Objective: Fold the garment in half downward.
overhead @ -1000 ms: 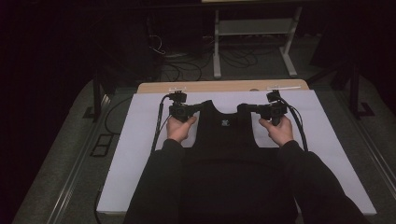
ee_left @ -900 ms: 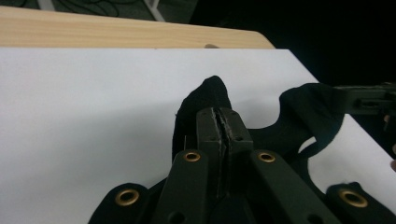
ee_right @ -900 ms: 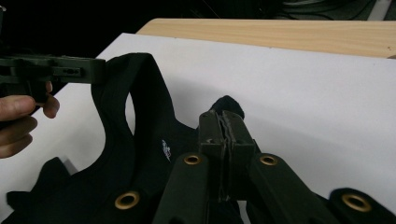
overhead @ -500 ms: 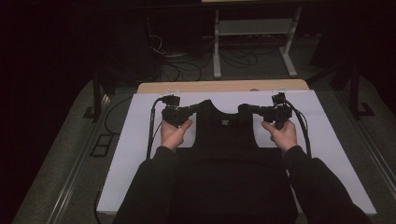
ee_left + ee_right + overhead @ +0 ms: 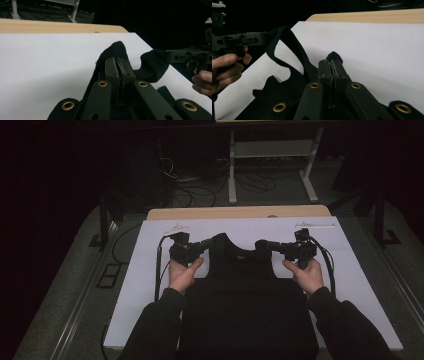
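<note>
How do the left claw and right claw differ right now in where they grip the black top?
The left claw pinches the black top's left shoulder strap; the right claw pinches the right shoulder strap. In the high view the left claw points right, the right claw left. Both are shut on fabric above the white table.

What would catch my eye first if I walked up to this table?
Most striking is the black sleeveless top spread over the white sheet that covers the table. The left gripper and the right gripper each pinch one shoulder strap at the garment's far end, with the jaws shut on the cloth.
</note>
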Available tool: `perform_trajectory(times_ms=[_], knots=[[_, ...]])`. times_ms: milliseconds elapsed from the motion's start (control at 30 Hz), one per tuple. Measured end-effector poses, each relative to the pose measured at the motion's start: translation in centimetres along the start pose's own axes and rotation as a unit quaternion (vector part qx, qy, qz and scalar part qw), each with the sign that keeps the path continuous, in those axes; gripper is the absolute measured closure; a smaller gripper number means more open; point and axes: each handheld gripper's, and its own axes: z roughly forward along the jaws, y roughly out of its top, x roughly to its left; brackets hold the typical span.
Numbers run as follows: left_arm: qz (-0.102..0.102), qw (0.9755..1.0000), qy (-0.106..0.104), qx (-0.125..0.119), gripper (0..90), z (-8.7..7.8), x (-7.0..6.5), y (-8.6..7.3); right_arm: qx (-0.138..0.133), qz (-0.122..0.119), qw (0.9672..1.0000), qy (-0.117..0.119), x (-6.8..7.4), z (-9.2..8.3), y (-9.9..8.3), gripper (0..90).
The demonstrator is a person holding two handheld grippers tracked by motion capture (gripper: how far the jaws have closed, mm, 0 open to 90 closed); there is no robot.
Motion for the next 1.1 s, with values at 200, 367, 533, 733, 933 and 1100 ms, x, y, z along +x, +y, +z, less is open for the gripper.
perform_trajectory(times_ms=[200,367,533,733,933,1100], knots=[[0.01,0.9999,-0.008,0.002,86.9,-0.7,-0.8,-0.8,-0.001,0.003,0.9999,0.012,0.5,-1.0,-1.0,86.0],[0.011,0.9999,-0.007,0.011,86.8,-1.0,-0.9,-1.8,0.002,0.008,0.9998,0.019,0.7,-1.5,-1.8,86.0],[0.008,0.9998,-0.01,0.014,86.8,-1.4,-1.0,-2.4,0.004,0.017,0.9995,0.025,0.7,-1.8,-2.6,86.0],[0.017,0.9996,-0.018,0.014,86.8,-2.1,-1.7,-2.9,0.007,0.024,0.9991,0.035,1.0,-2.0,-3.4,86.0],[0.015,0.9991,-0.036,0.018,86.8,-2.7,-2.4,-4.1,0.014,0.03,0.9981,0.051,1.5,-2.5,-4.3,86.0],[0.011,0.9982,-0.051,0.028,86.8,-3.3,-2.8,-5.3,0.021,0.04,0.997,0.063,1.8,-3.0,-5.1,86.0]])
